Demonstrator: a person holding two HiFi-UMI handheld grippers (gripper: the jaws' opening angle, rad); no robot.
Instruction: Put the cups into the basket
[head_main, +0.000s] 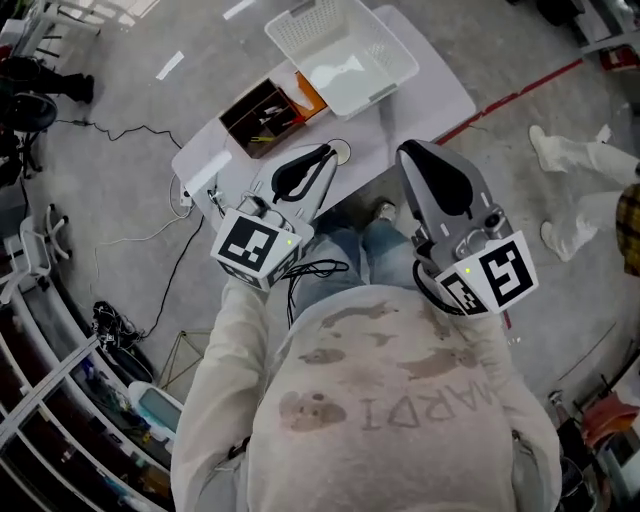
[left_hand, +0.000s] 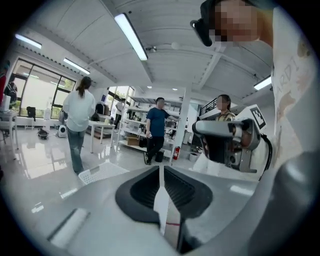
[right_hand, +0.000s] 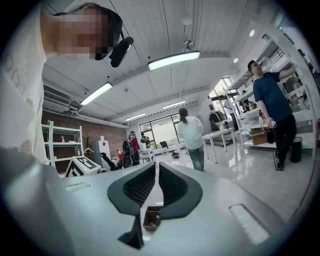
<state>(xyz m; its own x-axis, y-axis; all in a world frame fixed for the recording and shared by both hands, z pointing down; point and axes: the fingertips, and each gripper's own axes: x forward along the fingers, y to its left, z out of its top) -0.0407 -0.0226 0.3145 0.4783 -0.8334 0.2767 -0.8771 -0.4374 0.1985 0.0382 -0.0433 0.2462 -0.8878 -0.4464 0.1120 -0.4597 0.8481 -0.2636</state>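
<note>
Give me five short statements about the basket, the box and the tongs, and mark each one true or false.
1. The white basket stands on the table. True.
2. The left tongs hold a cup. False: they are shut with nothing between them.
3. The right tongs are wide open. False: they are shut and hold nothing.
4. A brown divided box lies beside the basket. True.
5. The brown divided box sits inside the basket. False: it lies on the table next to the basket.
</note>
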